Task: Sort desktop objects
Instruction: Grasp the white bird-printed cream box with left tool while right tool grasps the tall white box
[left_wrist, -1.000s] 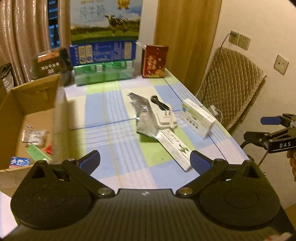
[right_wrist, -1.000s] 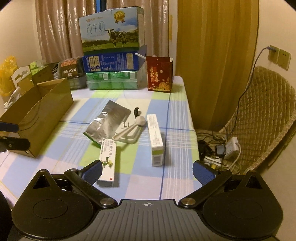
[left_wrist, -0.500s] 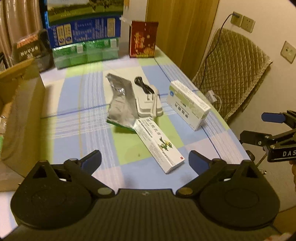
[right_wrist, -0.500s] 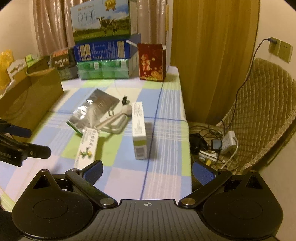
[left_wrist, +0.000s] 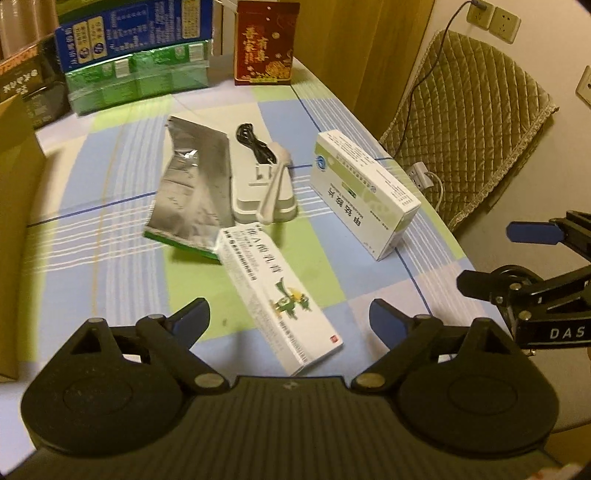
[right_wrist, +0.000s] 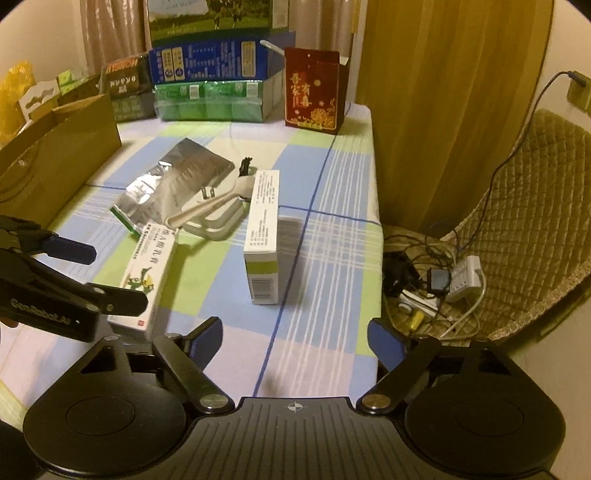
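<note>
The left gripper (left_wrist: 290, 319) is held above the near part of a checked tablecloth (left_wrist: 110, 192), its blue-tipped jaws spread wide and just lately narrowing, with nothing pressed between the pads. A long white ointment box (left_wrist: 275, 291) lies flat on the cloth below, its near end framed between the two fingers but untouched. The right gripper (right_wrist: 295, 339) is likewise spread, its jaws also lately drawing in — only bare cloth is seen between them.

Further back, a crumpled silver foil pouch (left_wrist: 192, 188) is laid partly over the far end of the ointment box. Just beside the pouch a white charger (left_wrist: 262, 184) sits with its prongs up, a black cable (left_wrist: 253, 142) curling behind it and a pale handle-like piece resting across its top. A green-and-white medicine box (right_wrist: 263, 229) stands on its long edge to the right of the charger, apart from both grippers.

A cardboard box (right_wrist: 55, 162) is seen at the left edge of the table. At the back, a red carton (left_wrist: 266, 42) stands beside a stack of green and blue cartons (left_wrist: 136, 51). A quilted chair (left_wrist: 469, 122) is placed off the table's right side.
</note>
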